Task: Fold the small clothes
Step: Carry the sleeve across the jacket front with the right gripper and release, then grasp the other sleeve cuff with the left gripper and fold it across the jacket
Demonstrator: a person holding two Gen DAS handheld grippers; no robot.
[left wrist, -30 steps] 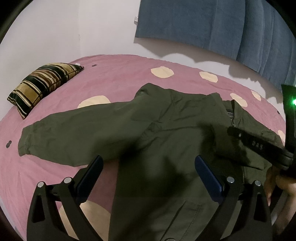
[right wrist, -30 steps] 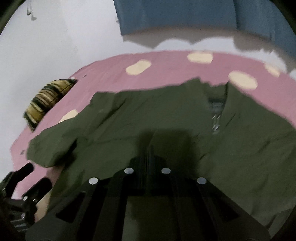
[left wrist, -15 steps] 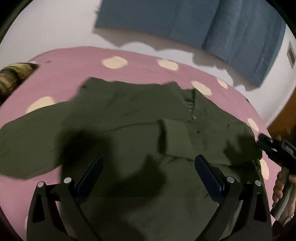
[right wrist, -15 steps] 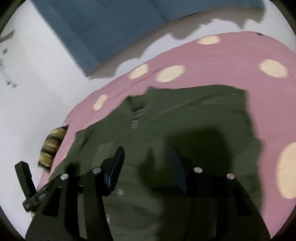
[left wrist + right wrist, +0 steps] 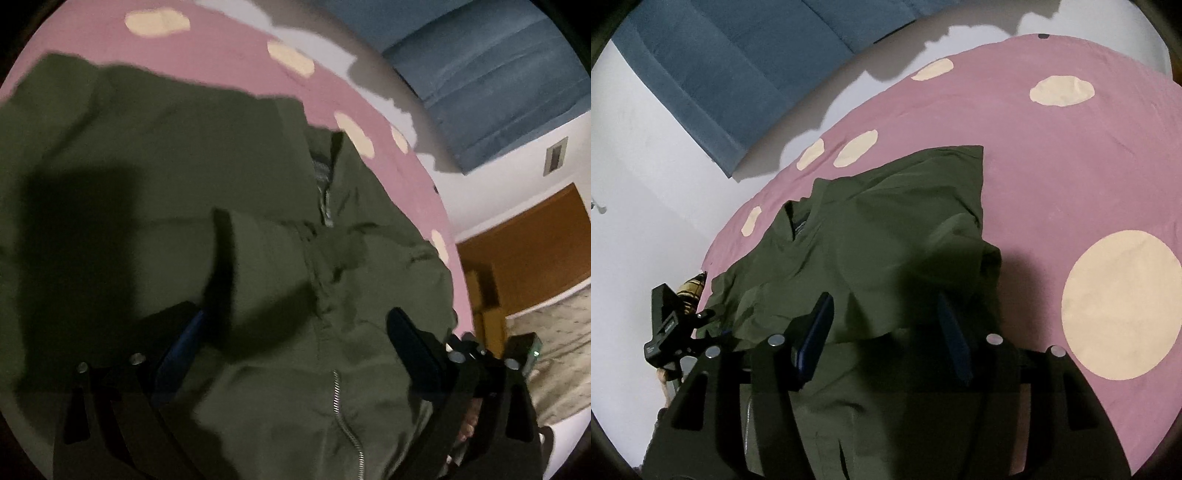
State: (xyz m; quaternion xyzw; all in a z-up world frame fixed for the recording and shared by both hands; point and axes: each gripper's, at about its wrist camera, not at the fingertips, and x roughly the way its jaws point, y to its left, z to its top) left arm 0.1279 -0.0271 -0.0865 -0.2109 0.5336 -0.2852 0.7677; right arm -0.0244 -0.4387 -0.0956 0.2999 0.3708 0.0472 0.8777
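Both tongs are hovering over the jacket (image 5: 207, 177) with nothing pinched. Left tongs (image 5: 295, 347) are standing wide apart, having just been closing a little; right tongs (image 5: 886, 328) are standing apart, having just been opening. Jacket is lying spread on the pink bed (image 5: 1052, 155), 1 sleeve (image 5: 923, 206) folded across its body.

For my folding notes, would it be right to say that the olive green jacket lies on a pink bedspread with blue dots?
Not quite: the dots are cream, not blue. The right wrist view shows the olive green jacket lying on the pink bedspread, whose large round dots are pale cream. The only blue is the curtain on the wall behind.
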